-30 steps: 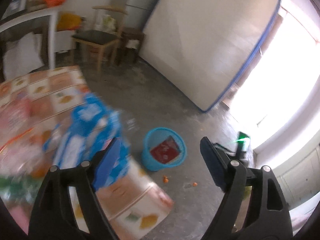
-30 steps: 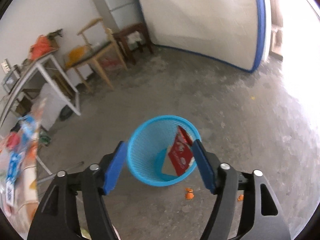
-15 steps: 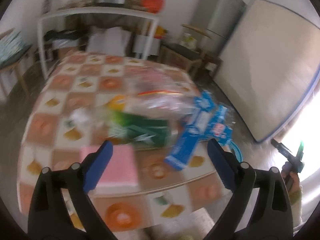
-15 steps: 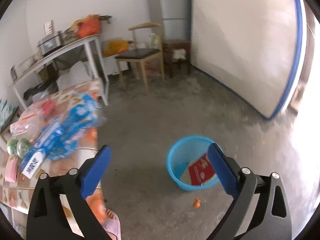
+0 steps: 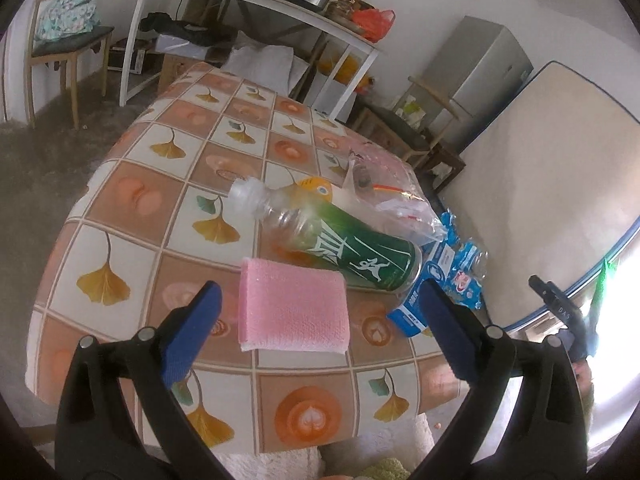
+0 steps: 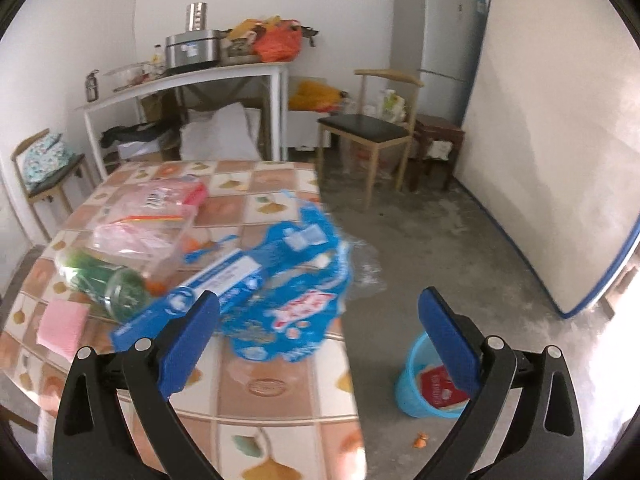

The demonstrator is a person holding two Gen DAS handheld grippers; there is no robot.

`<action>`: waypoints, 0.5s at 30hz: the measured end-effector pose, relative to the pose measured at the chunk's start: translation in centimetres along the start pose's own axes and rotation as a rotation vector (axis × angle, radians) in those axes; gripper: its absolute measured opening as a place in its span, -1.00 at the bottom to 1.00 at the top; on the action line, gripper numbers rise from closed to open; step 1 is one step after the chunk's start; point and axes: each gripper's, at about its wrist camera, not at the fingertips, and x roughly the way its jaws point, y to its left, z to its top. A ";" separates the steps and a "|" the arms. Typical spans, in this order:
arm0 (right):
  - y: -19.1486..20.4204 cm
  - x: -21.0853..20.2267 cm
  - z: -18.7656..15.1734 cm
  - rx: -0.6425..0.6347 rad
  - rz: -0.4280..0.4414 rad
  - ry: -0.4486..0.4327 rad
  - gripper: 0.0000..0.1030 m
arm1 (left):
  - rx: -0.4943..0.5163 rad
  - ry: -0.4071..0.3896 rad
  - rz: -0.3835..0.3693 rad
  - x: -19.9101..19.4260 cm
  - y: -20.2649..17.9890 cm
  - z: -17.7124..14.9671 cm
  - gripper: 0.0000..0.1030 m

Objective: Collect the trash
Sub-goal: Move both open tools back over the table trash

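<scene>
left gripper spread wide with nothing in it, jaws just opened up, hanging over a pink sponge on the worktop, right gripper also released and empty, green bottle lying behind the sponge, crumpled blue wrapper at the worktop edge, blue bin on the floor off to the right

We see a table covered with a checked oilcloth of orange and cream squares printed with ginkgo leaves. On it lies a flat pink sponge cloth, and just behind it a clear plastic bottle with a green label, on its side. Beyond the bottle sits a crumpled clear plastic bag. At the table's right edge a blue-and-white printed wrapper hangs partly over the side. On the grey concrete floor stands a round blue mesh bin holding a red packet.
</scene>
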 end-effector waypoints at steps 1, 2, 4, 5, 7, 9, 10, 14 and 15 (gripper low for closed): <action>0.1 0.3 0.0 0.005 0.008 0.007 0.88 | -0.001 -0.002 -0.014 0.2 0.3 0.0 0.84; 0.3 0.7 -0.2 0.013 0.016 0.019 0.88 | -0.002 -0.001 -0.030 0.4 0.5 0.1 0.84; 0.2 1.6 -0.3 0.030 0.037 0.052 0.88 | 0.000 0.004 -0.072 1.0 0.7 0.1 0.84; 0.1 2.2 -0.4 0.042 0.040 0.073 0.88 | 0.002 0.007 -0.089 1.2 0.7 0.1 0.84; 0.2 3.3 -0.5 0.068 0.044 0.106 0.88 | 0.009 0.013 -0.136 1.9 0.3 0.5 0.84; 0.3 4.3 -0.6 0.099 0.051 0.127 0.88 | 0.027 0.010 -0.173 2.4 -0.5 1.2 0.84; 0.3 4.7 -0.6 0.120 0.060 0.137 0.88 | 0.049 0.008 -0.188 2.8 -1.3 1.9 0.84; 0.4 6.3 -0.6 0.175 0.112 0.156 0.88 | 0.164 0.021 -0.195 4.9 -4.6 5.4 0.84; 0.5 6.5 -0.6 0.180 0.119 0.156 0.88 | 0.191 0.033 -0.185 5.7 -5.5 6.3 0.84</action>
